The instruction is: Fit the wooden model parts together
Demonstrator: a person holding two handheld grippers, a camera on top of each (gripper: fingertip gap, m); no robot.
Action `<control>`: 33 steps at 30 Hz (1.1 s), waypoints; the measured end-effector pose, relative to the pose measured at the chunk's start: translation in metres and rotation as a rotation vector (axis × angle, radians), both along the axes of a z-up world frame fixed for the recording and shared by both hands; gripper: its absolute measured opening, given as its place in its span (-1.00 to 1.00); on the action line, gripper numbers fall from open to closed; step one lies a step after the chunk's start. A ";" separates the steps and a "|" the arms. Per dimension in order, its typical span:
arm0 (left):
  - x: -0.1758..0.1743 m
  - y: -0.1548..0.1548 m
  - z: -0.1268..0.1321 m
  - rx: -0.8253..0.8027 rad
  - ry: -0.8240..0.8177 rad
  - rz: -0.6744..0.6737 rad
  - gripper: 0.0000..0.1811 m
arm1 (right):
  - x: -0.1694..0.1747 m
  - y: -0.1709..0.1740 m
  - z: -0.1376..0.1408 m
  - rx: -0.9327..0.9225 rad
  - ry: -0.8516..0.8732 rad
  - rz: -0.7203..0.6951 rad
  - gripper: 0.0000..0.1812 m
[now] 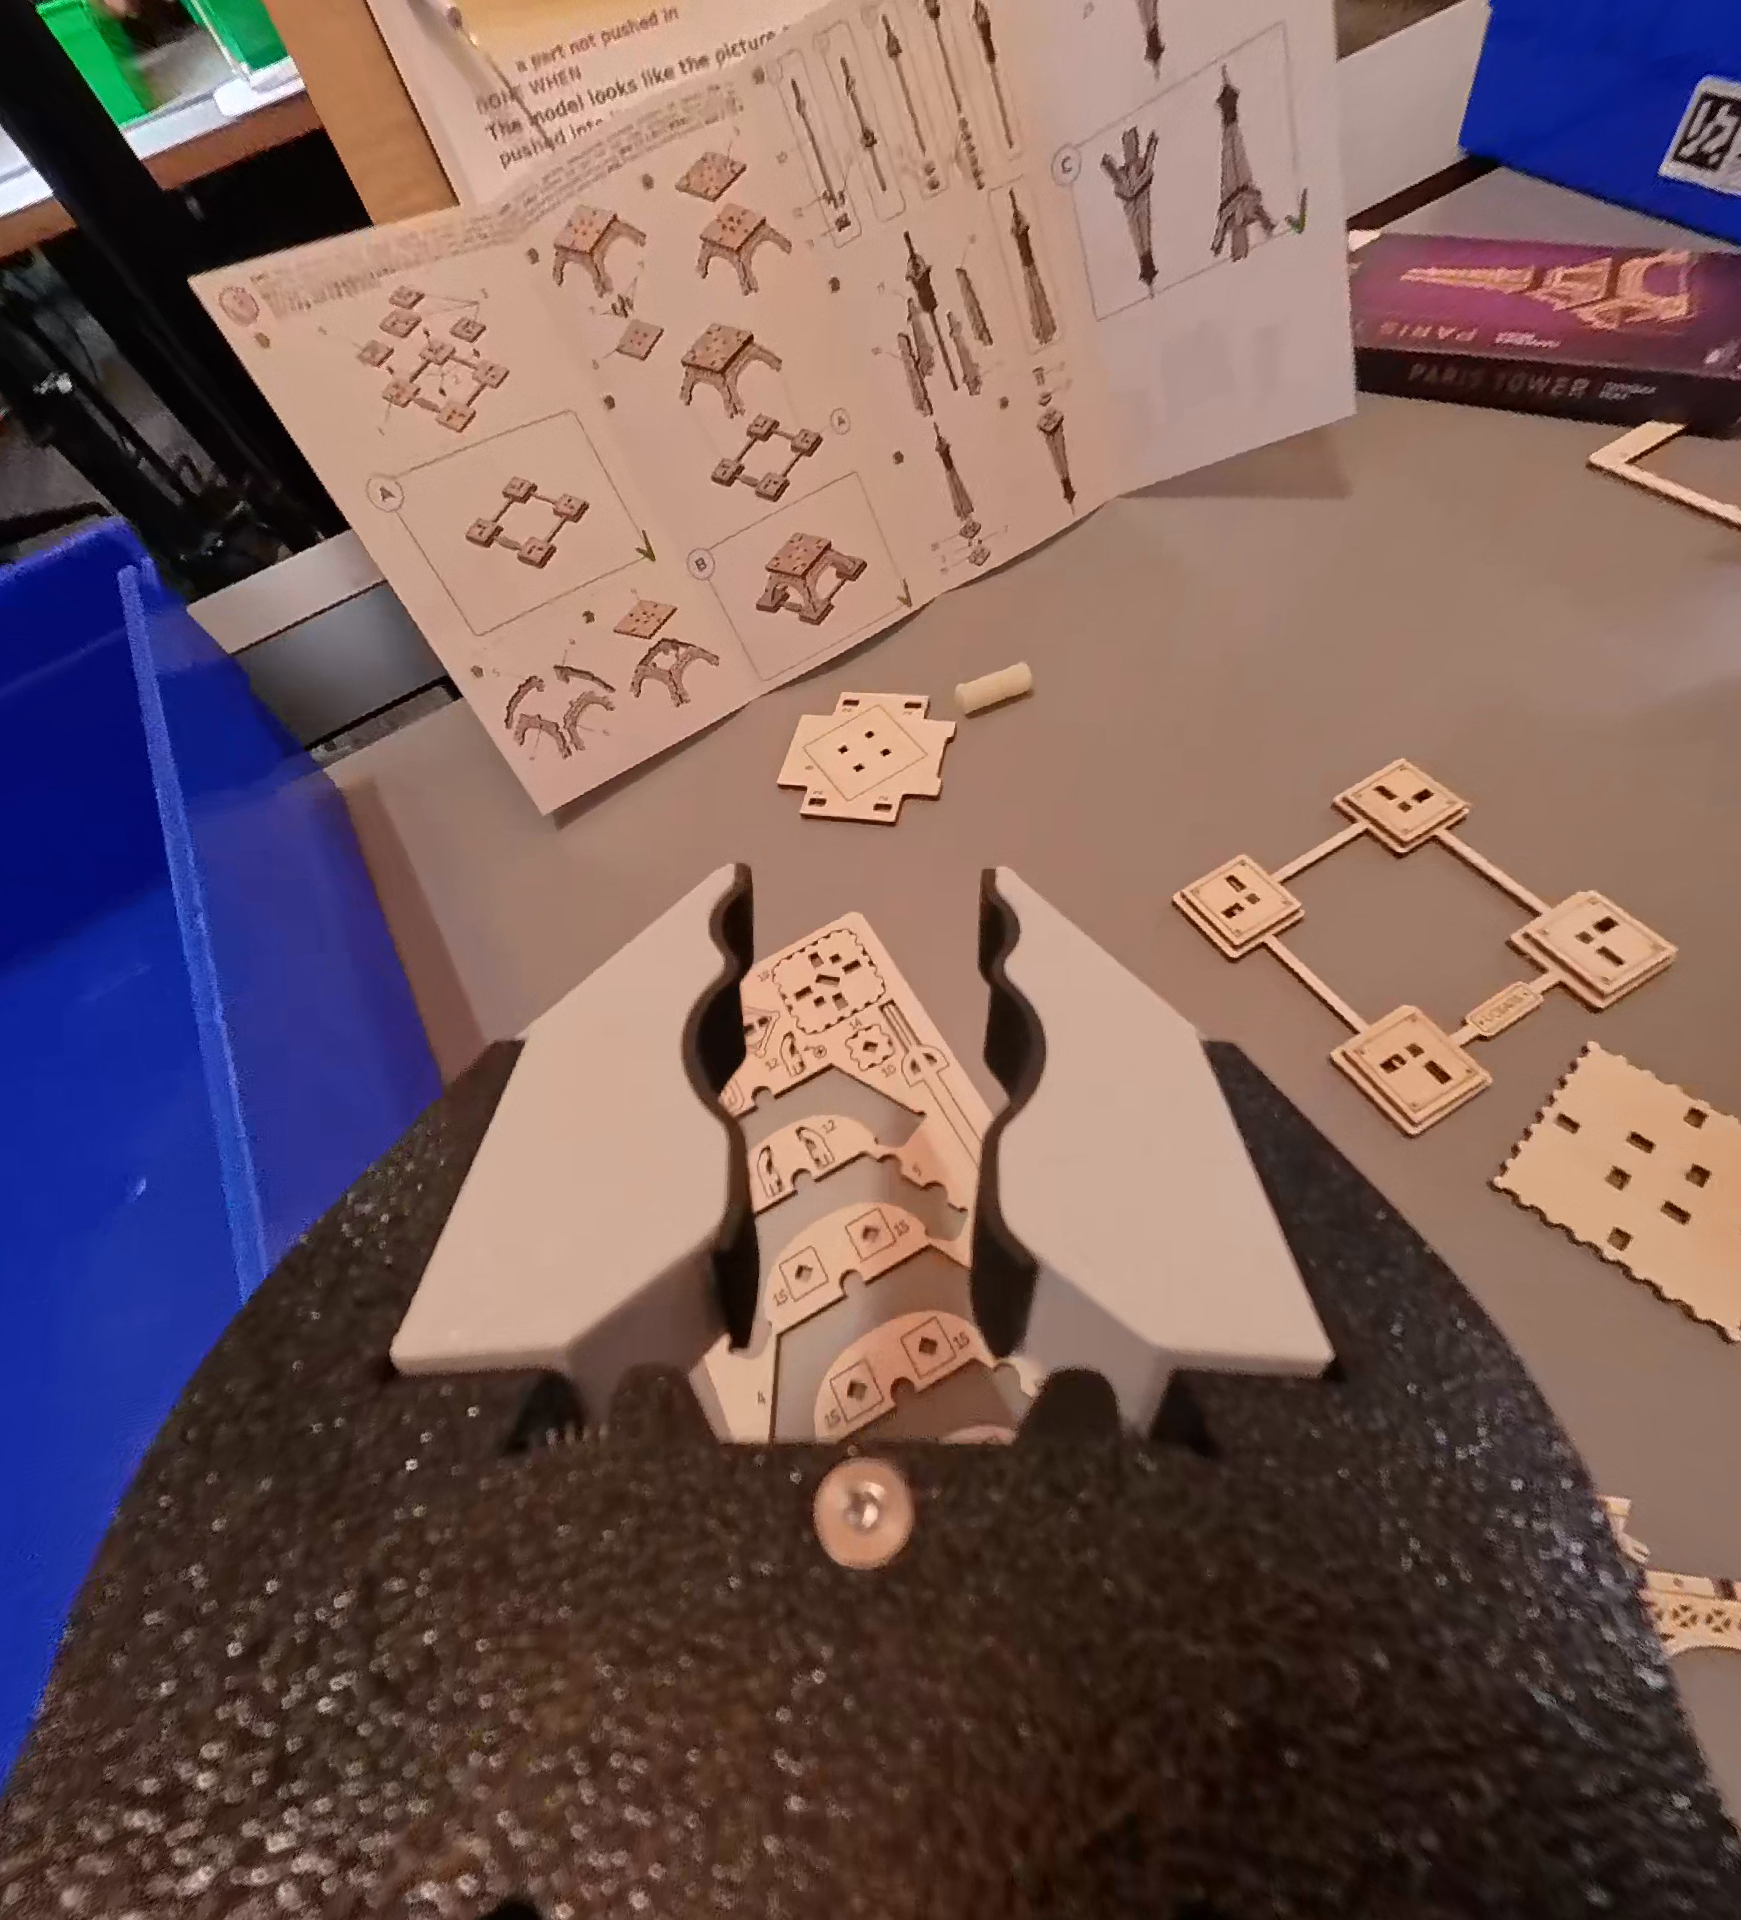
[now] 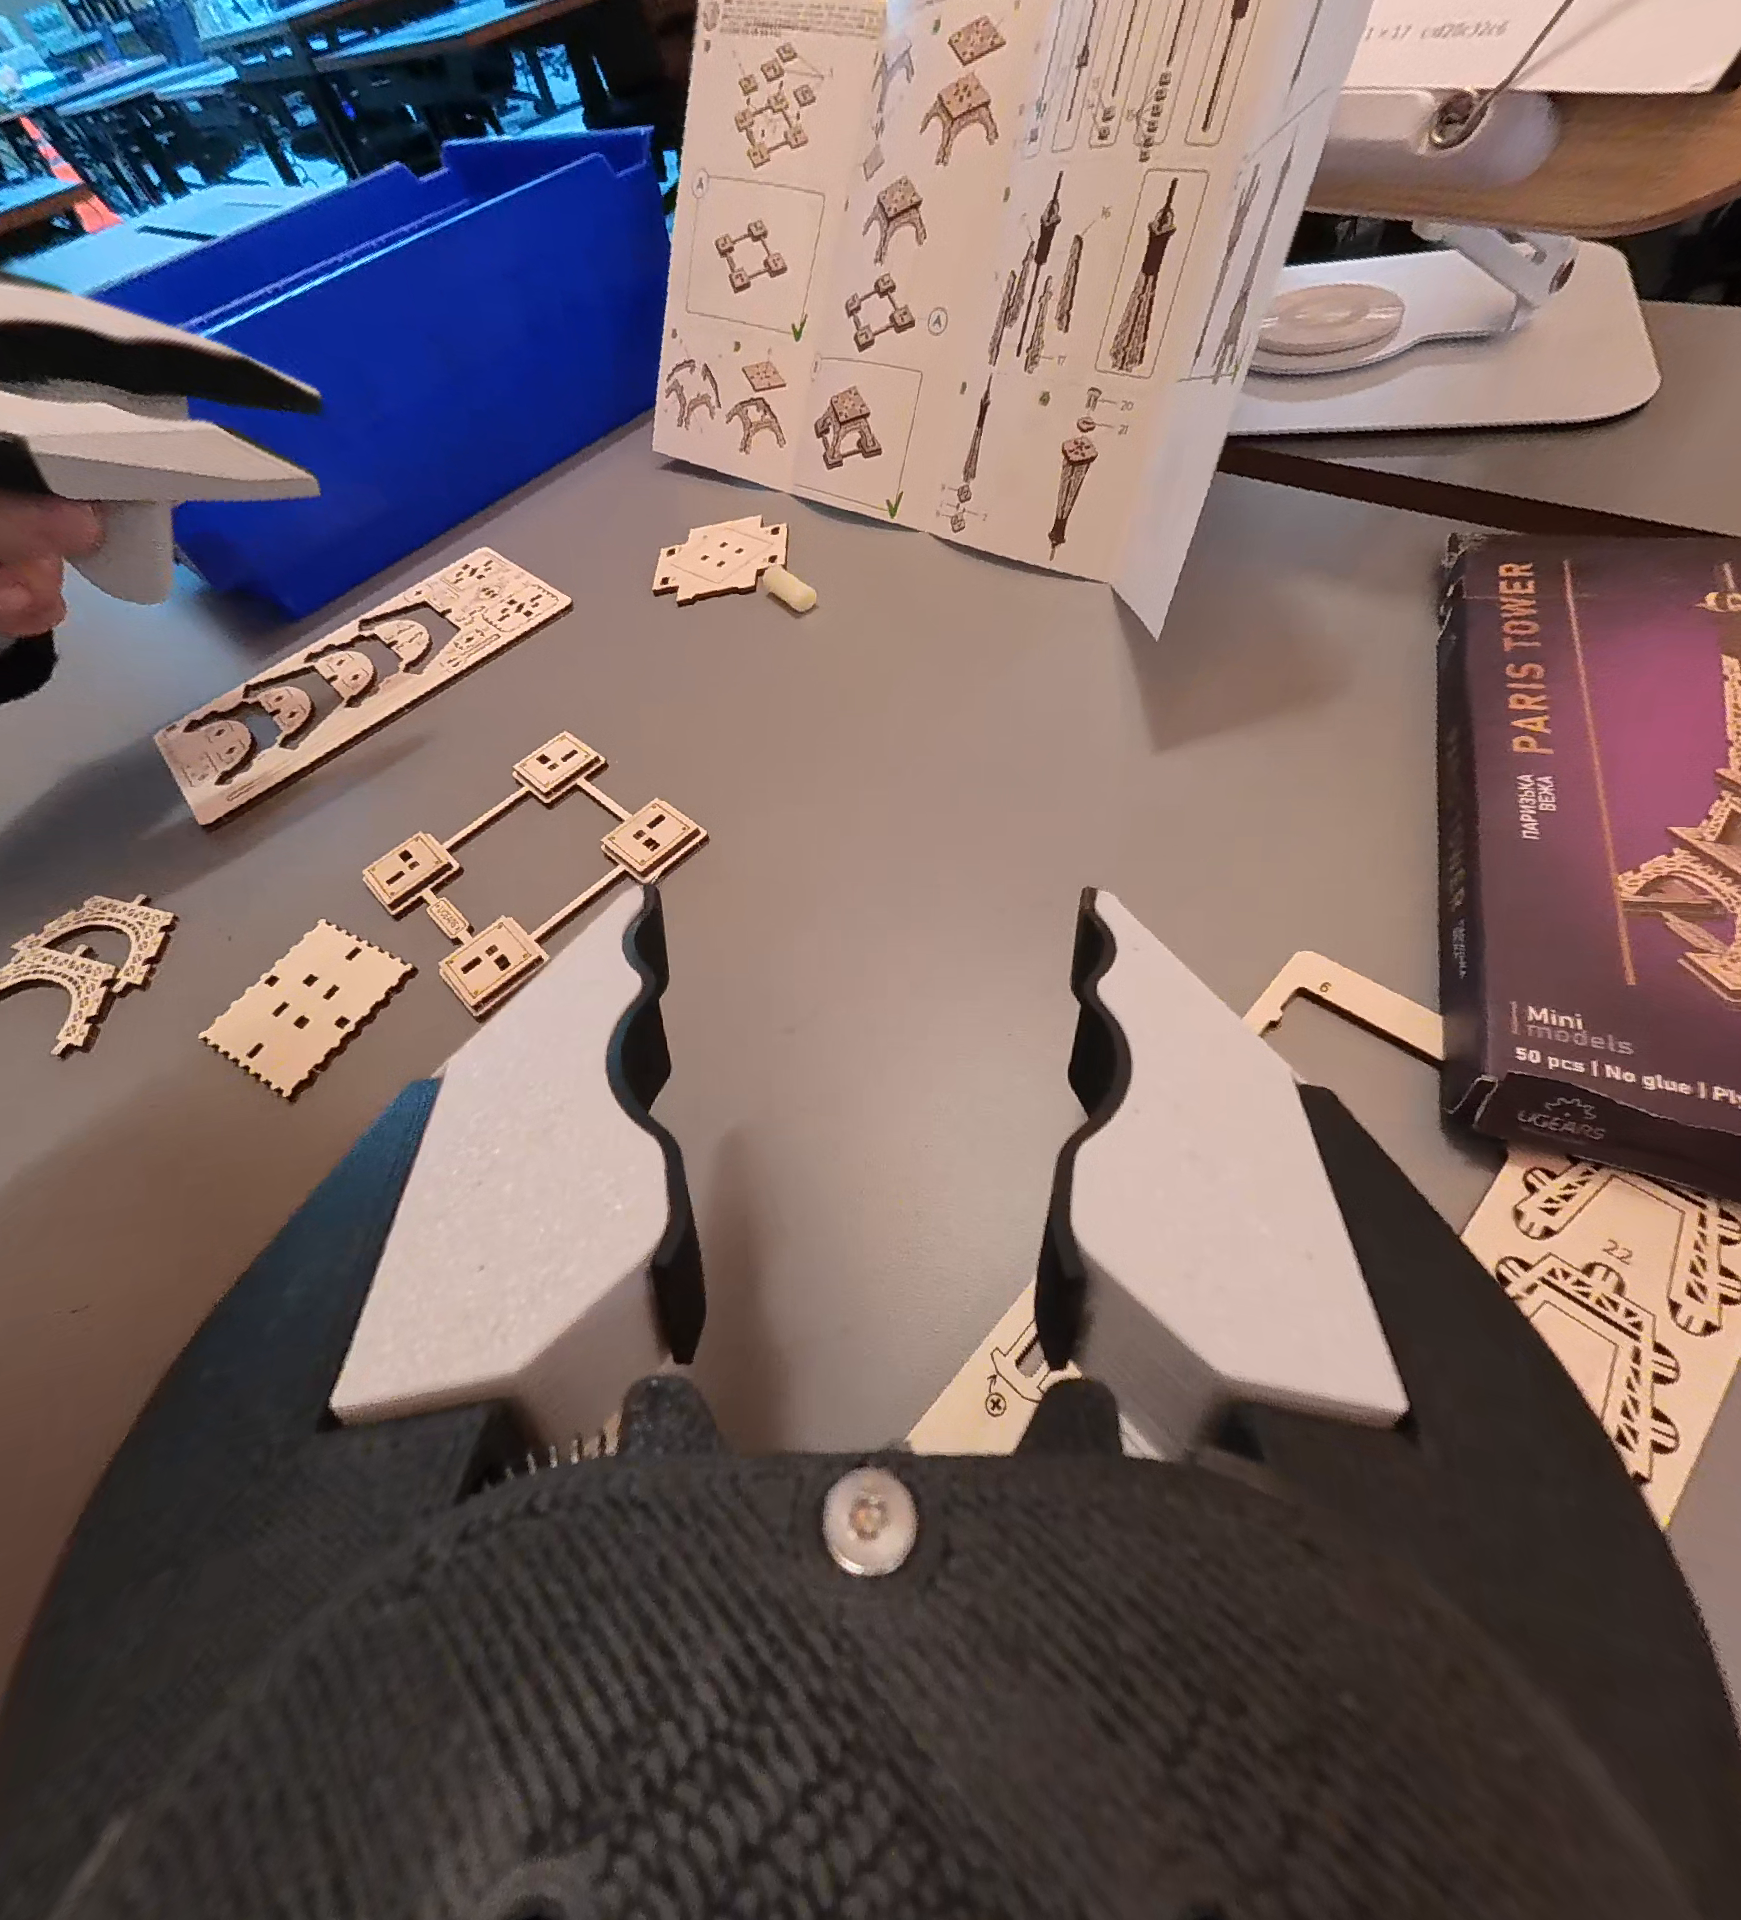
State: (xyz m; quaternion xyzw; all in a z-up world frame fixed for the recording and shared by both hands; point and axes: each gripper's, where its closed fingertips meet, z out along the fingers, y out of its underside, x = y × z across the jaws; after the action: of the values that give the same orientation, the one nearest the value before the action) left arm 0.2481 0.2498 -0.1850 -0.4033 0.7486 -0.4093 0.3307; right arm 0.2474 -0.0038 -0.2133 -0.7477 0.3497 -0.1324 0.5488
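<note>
On the grey table, listed from left to right. Blue bin: far left edge, behind the wooden pieces. Left gripper: fingers spread apart, nothing between them, held above the punched parts sheet, which lies flat beside the bin with arch-shaped cut-outs in it. Lattice arch pieces: overlapping one another, near the left front. Notched rectangular plate: flat, just right of the arches. Four-pad base frame: four square pads joined by thin bars, flat, just beyond the plate. Cross-shaped plate: farther back, with a small pale cylinder touching or just beside it. Instruction leaflet: folded, standing upright behind the plate. Right gripper: released, fingers wide, empty, over bare table right of the base frame. Purple kit box: far right, lying on further cut sheets.
</note>
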 end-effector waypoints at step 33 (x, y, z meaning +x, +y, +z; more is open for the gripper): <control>0.002 0.027 -0.009 -0.063 0.011 0.112 -0.62 | 0.006 -0.001 -0.014 -0.028 0.104 -0.018 -0.23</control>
State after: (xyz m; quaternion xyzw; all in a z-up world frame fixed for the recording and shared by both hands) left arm 0.2497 0.2773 -0.1937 -0.4572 0.7133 -0.4112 0.3361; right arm 0.2538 -0.0045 -0.2278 -0.7581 0.3825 -0.1030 0.5181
